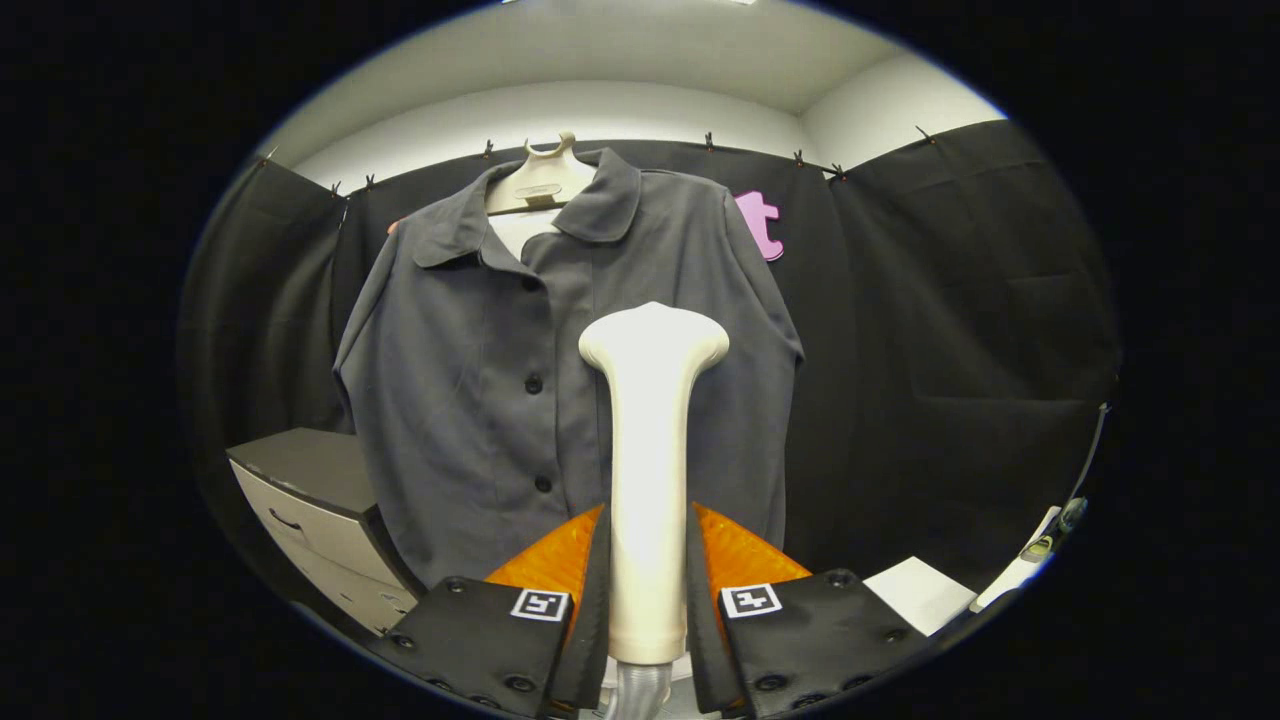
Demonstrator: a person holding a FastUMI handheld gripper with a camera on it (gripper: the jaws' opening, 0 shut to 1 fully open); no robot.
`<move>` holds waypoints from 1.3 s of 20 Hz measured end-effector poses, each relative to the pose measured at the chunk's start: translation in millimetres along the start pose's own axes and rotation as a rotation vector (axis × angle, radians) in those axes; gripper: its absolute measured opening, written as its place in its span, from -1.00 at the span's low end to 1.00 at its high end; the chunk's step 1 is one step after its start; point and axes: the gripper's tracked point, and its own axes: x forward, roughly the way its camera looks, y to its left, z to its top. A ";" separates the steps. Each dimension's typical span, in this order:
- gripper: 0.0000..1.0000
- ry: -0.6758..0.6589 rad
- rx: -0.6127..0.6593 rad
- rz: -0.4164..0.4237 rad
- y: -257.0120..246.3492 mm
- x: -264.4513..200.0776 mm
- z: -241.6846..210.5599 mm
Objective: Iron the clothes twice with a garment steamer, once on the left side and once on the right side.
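Observation:
A dark grey buttoned shirt [470, 380] hangs on a pale hanger [540, 180] against the booth's black cloth wall. My gripper [648, 545] is shut on the handle of a cream garment steamer [652, 440], which stands upright between the fingers. The steamer's wide head [654, 338] rises beyond the fingertips and sits in front of the shirt's right half, just right of the button row. Whether the head touches the fabric I cannot tell. A grey hose [640, 690] leaves the handle's bottom end.
A low grey drawer cabinet [310, 500] stands to the left, below the shirt's sleeve. To the right of the fingers lies a white flat surface [920, 592], with a small device and cable [1050, 540] beyond it. Black cloth [960, 330] hangs all around.

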 end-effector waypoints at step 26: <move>-0.17 0.287 0.037 -0.071 -16.1 -40.5 -180.2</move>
